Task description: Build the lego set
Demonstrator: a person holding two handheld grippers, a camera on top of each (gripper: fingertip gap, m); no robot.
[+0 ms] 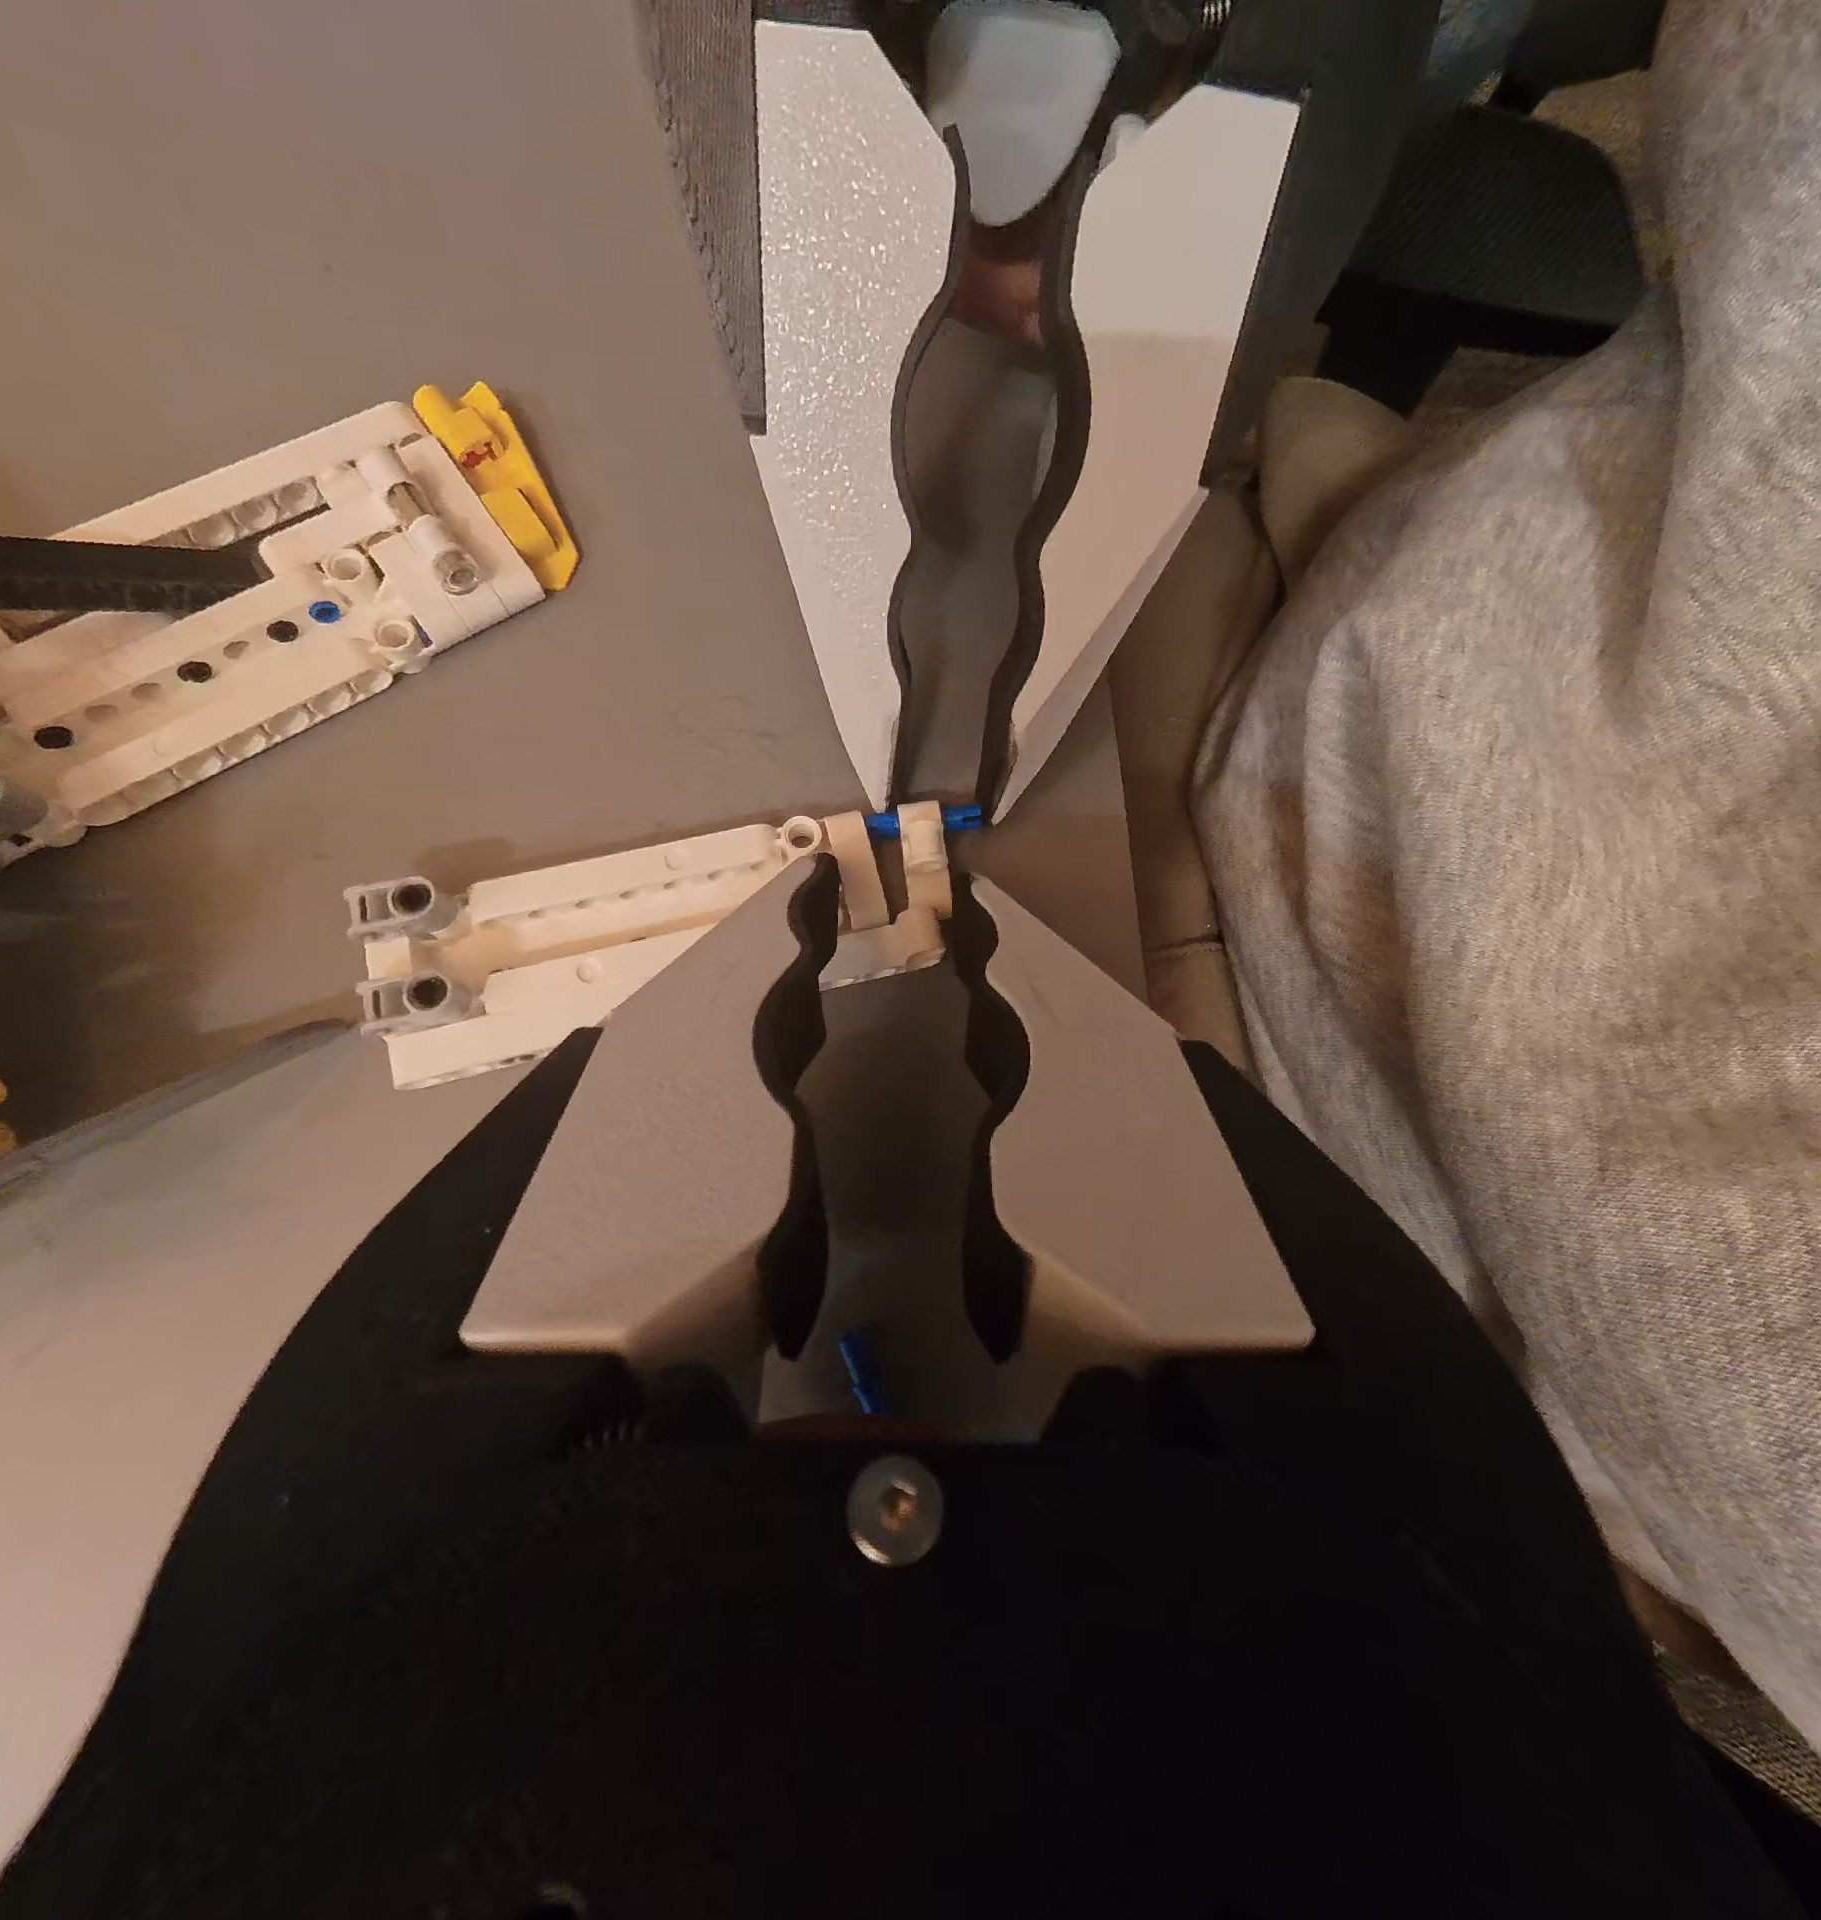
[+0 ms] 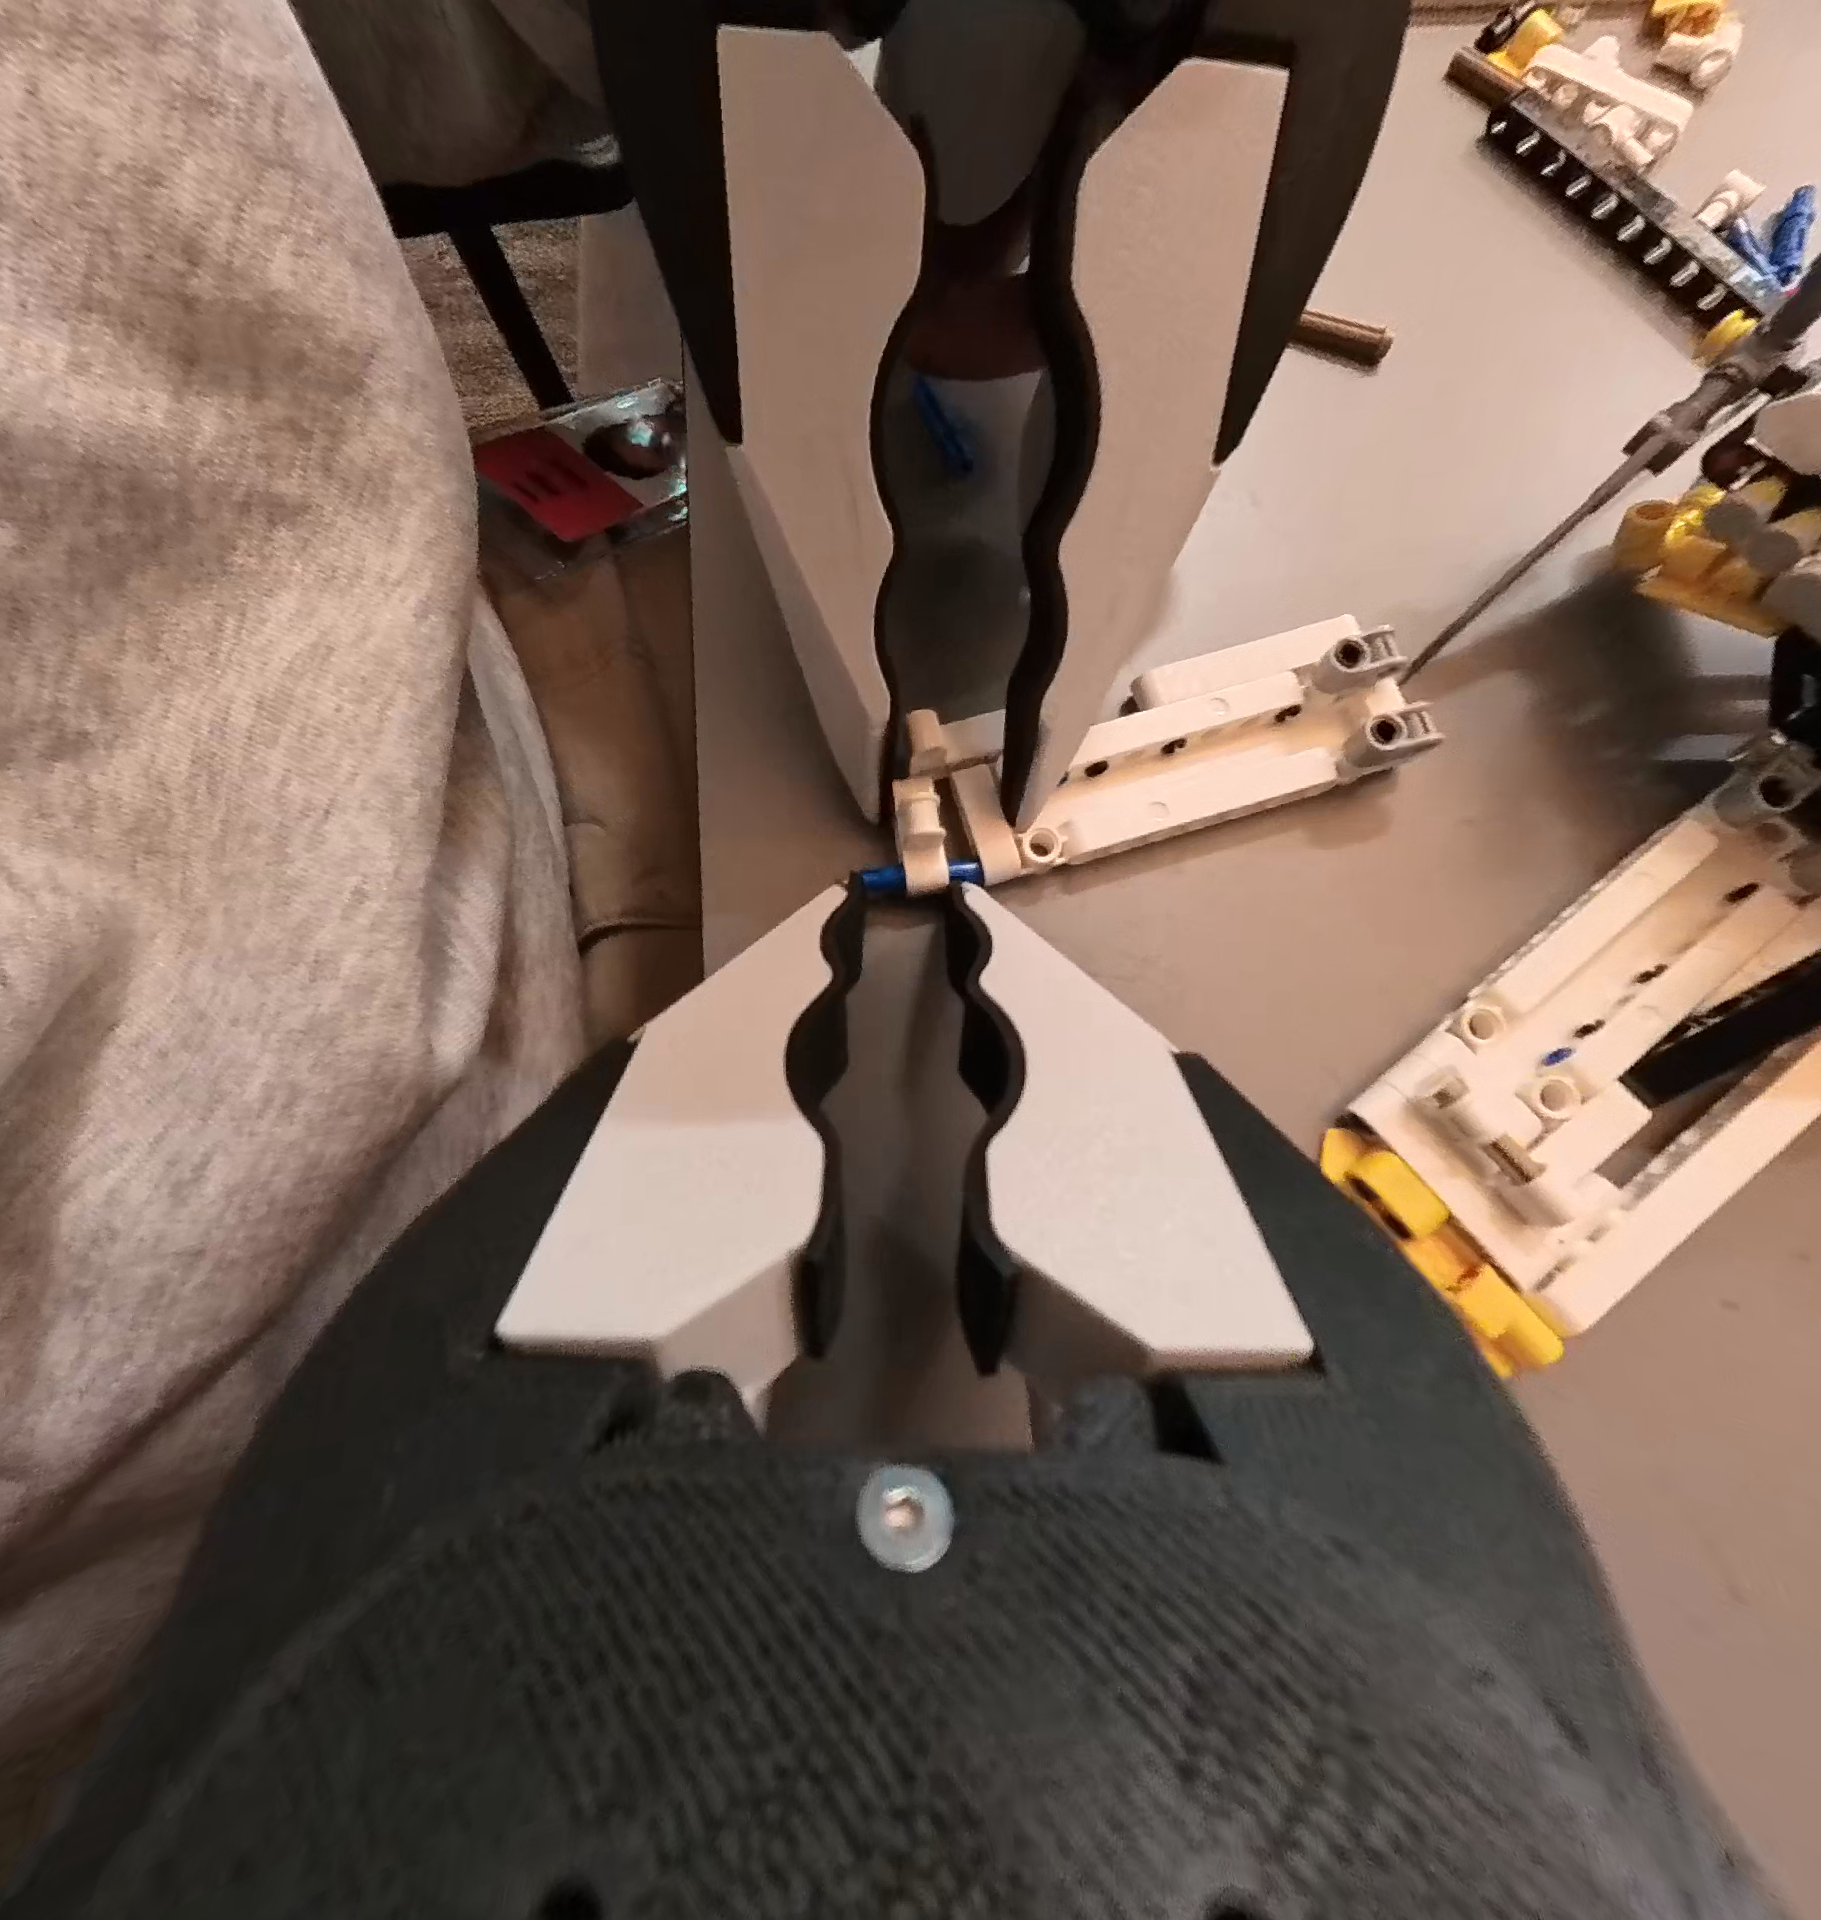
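left gripper clamped on the end of a small white technic sub-assembly, black wavy pads either side of its white connector pieces. right gripper comes in tip to tip from the opposite side, fingertips pinched on a blue pin/axle that runs crosswise through the white connector at that same end; blue ends stick out both sides. in the left wrist view the same blue pin sits right at the right gripper's tips. in the right wrist view the left gripper straddles the connector end.

sub-assembly lies flat at the near edge of the grey table, two light grey pin connectors on its far end, gripped end right at the table edge. a spare blue pin lies low between the left gripper's fingers, on what i cannot tell.

larger white beam assembly with yellow end pieces and a black beam across it lies farther in on the table, apart from the held one. more loose parts, a long black beam and a yellow/grey build, toward the far edge, blurred. person's grey fleece sleeve or lap just off the table edge beside both grippers.
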